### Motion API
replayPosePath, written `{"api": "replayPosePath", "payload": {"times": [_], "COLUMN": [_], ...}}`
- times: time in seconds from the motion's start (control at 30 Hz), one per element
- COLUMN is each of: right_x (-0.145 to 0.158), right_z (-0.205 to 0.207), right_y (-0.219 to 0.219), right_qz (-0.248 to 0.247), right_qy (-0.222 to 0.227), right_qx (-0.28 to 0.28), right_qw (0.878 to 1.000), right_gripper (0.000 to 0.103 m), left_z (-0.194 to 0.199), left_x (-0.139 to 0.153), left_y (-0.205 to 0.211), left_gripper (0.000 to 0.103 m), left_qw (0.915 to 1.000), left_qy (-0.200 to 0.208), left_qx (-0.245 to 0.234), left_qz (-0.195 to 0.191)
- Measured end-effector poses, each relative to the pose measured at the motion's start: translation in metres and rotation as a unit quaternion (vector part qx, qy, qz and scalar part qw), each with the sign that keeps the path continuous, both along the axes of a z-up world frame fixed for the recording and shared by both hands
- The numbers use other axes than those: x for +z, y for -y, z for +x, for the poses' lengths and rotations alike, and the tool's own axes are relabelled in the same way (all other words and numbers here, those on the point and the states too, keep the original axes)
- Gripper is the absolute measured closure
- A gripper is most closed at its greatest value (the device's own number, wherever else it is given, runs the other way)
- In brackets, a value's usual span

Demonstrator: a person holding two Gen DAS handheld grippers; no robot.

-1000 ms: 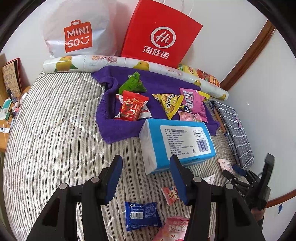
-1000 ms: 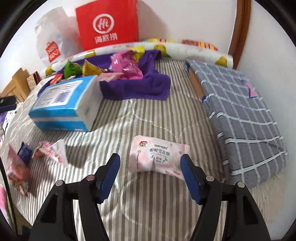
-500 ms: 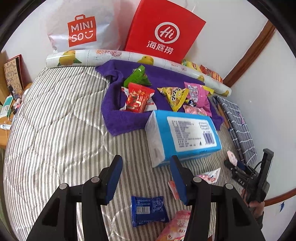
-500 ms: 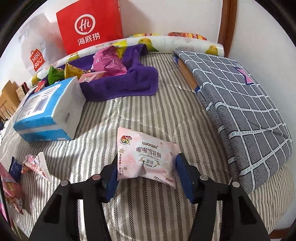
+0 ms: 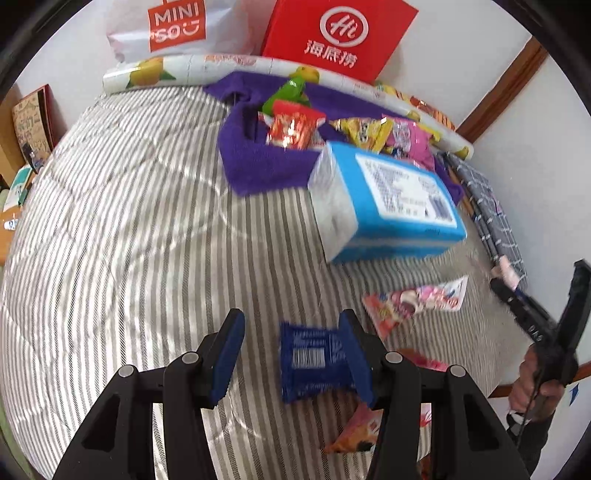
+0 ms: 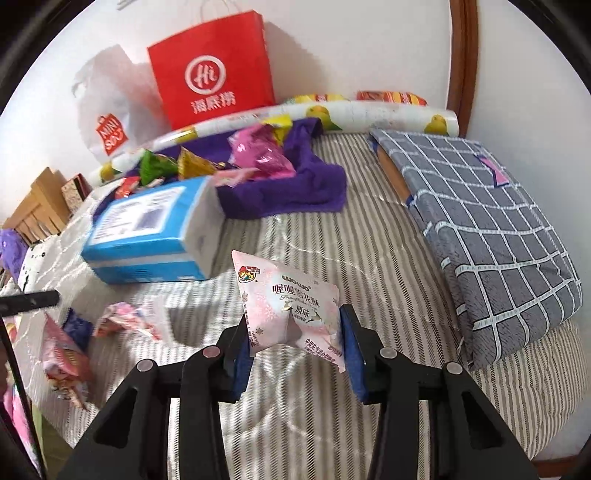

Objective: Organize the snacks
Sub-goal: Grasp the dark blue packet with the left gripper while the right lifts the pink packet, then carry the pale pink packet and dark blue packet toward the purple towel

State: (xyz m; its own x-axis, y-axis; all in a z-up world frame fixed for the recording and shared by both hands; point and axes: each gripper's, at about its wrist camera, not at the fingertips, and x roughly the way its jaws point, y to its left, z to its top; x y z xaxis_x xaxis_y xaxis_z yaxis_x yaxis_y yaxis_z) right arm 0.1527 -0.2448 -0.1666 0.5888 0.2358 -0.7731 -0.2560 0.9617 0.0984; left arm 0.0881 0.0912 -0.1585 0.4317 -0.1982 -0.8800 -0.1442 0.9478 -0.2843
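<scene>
A bed [image 5: 122,229] with a grey striped quilt fills the room's corner, white walls behind it. At the far side a purple towel [image 5: 258,166] holds several snack packets, backed by a red paper bag [image 5: 340,33]. The right tool [image 6: 293,354] is closing on a pink snack packet [image 6: 291,310], lifted above the quilt. The left tool [image 5: 291,354] stands narrow and empty over a blue snack packet [image 5: 306,362] lying near

Both handheld tools look alike: the left gripper [image 5: 291,350] and the right gripper [image 6: 293,350] are matte black plastic with angular arms, triangular cut-outs, round silver screws at the pivots and dark blue pads [image 5: 227,354]. At the lower right of the left view, a hand [image 5: 535,384] shows a dark sleeve cuff.
</scene>
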Motion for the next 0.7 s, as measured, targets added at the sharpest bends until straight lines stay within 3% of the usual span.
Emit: {"api": "replayPosePath", "payload": {"times": [0.17,0.37,0.57,0.7], "right_x": [0.007,0.008,0.006,0.004], "right_z": [-0.013,-0.023,-0.027,-0.027], "right_y": [-0.004,-0.004,-0.005,-0.006], "right_qz": [0.001,0.003,0.006,0.007], "right_qy": [0.006,0.008,0.006,0.003], "right_qx": [0.009,0.014,0.016,0.015], "right_qw": [1.000,1.000,1.000,1.000], "right_gripper": [0.061,0.061,0.061,0.061], "left_z": [-0.005,-0.005,-0.005,-0.005], "left_x": [-0.015,-0.018,-0.019,-0.019], "left_y": [0.010,0.026,0.047,0.052], "left_gripper": [0.052,0.043,0.043,0.052], "left_qw": [0.9997,0.9992,0.9965,0.9937], "left_qy": [-0.016,-0.011,-0.002,0.003], "left_qx": [-0.017,-0.038,-0.054,-0.054], "left_qz": [-0.007,0.003,0.064,0.099]}}
